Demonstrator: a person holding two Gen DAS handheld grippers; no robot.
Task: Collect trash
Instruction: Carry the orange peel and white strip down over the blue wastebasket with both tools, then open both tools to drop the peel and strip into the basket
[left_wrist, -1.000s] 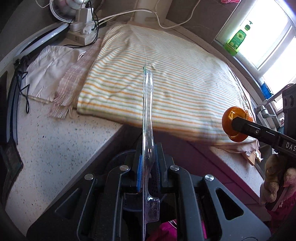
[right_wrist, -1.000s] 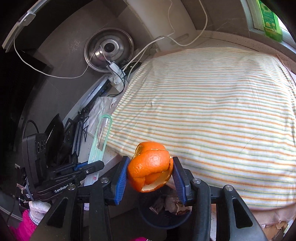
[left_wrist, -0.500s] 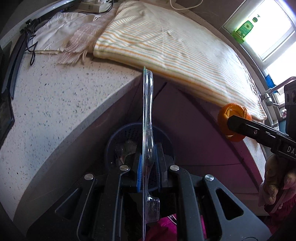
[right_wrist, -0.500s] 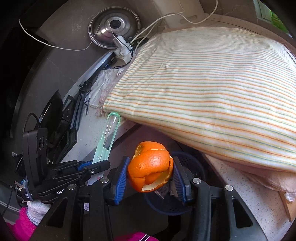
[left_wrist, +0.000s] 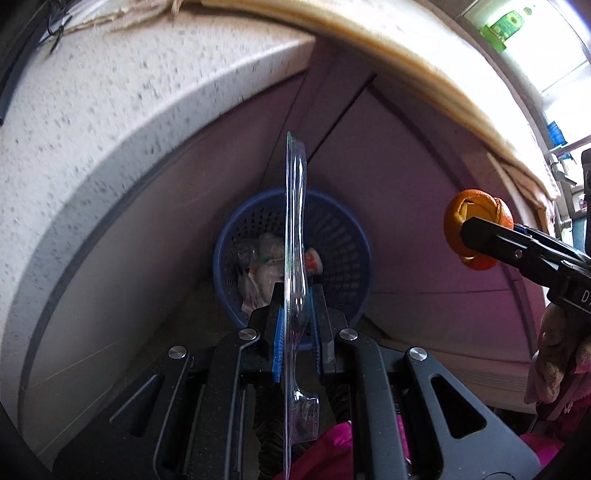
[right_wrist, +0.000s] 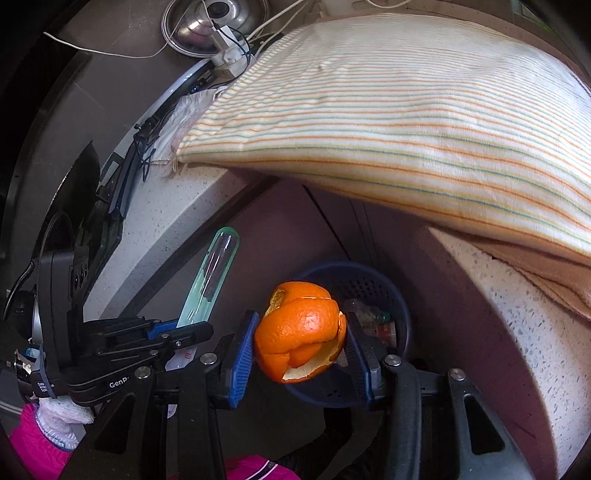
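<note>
My left gripper is shut on a long clear plastic blister pack, held edge-on above a blue mesh trash basket on the floor. The pack also shows in the right wrist view. My right gripper is shut on an orange peel, held above the same basket. The peel shows in the left wrist view to the right of the basket. The basket holds several wrappers and scraps.
A speckled white counter curves over the basket in a corner, with purple cabinet fronts behind. A striped cloth lies on the counter, overhanging its edge. Cables and a power strip sit at the back.
Both grippers have dropped below the counter edge and moved toward the basket. The basket is now in fuller view in both cameras. Both grips are unchanged.
</note>
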